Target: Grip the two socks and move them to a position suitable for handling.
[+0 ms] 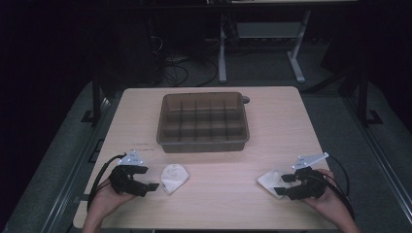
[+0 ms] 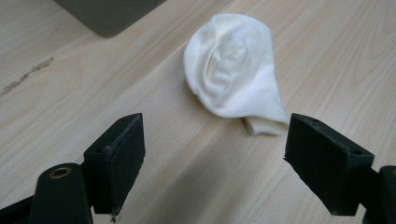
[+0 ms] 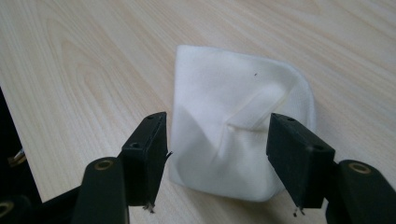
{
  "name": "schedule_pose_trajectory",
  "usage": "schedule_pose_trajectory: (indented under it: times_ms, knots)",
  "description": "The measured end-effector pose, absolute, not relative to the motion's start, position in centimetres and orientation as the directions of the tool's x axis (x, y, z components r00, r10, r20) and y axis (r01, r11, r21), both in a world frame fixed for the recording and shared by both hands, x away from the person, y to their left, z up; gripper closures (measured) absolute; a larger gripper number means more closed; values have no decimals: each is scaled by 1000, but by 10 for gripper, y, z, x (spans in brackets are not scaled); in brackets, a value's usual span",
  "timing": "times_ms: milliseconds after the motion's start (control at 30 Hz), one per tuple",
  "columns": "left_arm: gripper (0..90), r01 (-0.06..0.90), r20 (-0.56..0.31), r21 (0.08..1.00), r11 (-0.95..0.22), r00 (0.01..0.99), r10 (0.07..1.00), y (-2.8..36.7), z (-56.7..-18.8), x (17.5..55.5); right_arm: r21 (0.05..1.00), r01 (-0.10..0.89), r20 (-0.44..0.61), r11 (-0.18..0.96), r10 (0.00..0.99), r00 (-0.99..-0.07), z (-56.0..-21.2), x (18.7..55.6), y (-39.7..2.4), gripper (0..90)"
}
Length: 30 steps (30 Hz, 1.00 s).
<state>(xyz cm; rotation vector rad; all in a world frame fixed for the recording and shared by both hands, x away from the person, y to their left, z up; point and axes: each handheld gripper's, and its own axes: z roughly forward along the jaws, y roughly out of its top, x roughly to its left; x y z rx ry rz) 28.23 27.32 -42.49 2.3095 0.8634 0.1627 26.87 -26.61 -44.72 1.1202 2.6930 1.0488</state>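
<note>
Socks lie near the tray [image 1: 202, 121]: right sock [image 3: 238, 130] between right gripper's [image 3: 217, 154] spread fingers, left sock [image 2: 231, 70] beyond left gripper's [image 2: 212, 163] spread fingers, hands low.

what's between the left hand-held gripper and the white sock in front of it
Nothing visible. The left hand-held gripper has its jaws open, with bare table between them and the white sock, which lies just ahead, untouched.

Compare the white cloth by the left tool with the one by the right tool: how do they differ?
The left cloth is bunched into a rounded lump; the right cloth lies flatter, folded, with a squarer corner. The left cloth sits ahead of the left tool, clear of its open jaws; the right cloth lies partly between the right tool's open jaws. Both are white and lie on the table.
</note>
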Motion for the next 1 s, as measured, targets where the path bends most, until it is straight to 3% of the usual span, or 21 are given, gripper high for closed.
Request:
schedule_pose_trajectory:
  times_ms: [1000]
  knots:
    - [286, 500, -62, 597, -627, 808, 586, 260, -406, 284, 591, 599, 196, 541, 623, -757, -441, 269, -258, 366]
